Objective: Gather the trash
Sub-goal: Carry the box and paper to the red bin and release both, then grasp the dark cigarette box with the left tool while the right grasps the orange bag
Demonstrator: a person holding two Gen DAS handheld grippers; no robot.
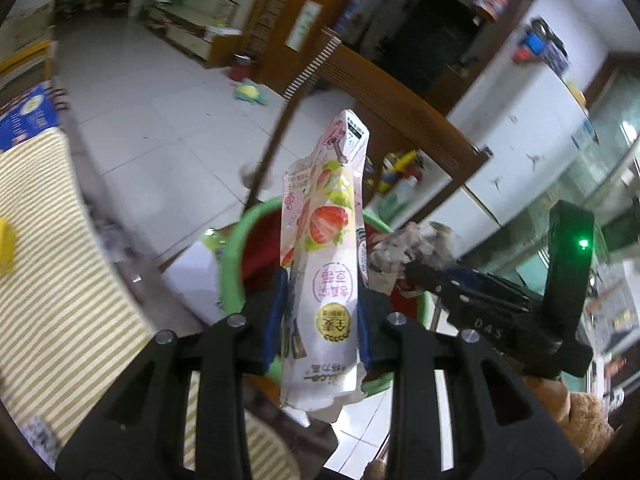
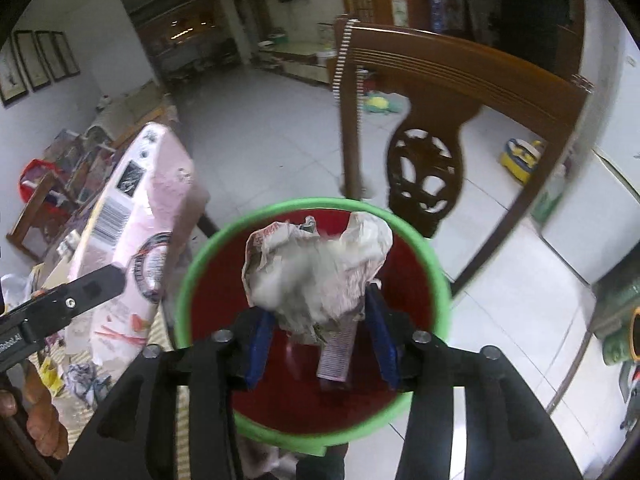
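**A:** I've got both claws loaded. My left gripper [image 1: 322, 312] is clamped on the tall pink strawberry-print snack wrapper [image 1: 326, 248], which stands upright between the blue pads. My right gripper [image 2: 320, 336] is pinched on the crumpled grey-white paper wad [image 2: 316, 268], directly over the red bin with the bright green round rim [image 2: 440, 276].

**B:** What's in the bin?

**A:** From the right wrist view, mostly bare red interior; a small pinkish strip shows under the wad, though I can't tell whether it lies in the bin or hangs from the paper.

**B:** Risks?

**A:** The wrapper sits at nine o'clock of the rim, outside it. If I release it there, I'd judge it falls onto the yellow-and-white striped cloth [image 1: 60, 240]. It's tall and light, so it could catch the rim and tip out. The two grippers are close, and the carved brown wooden chair [image 2: 428, 176] stands at twelve o'clock.
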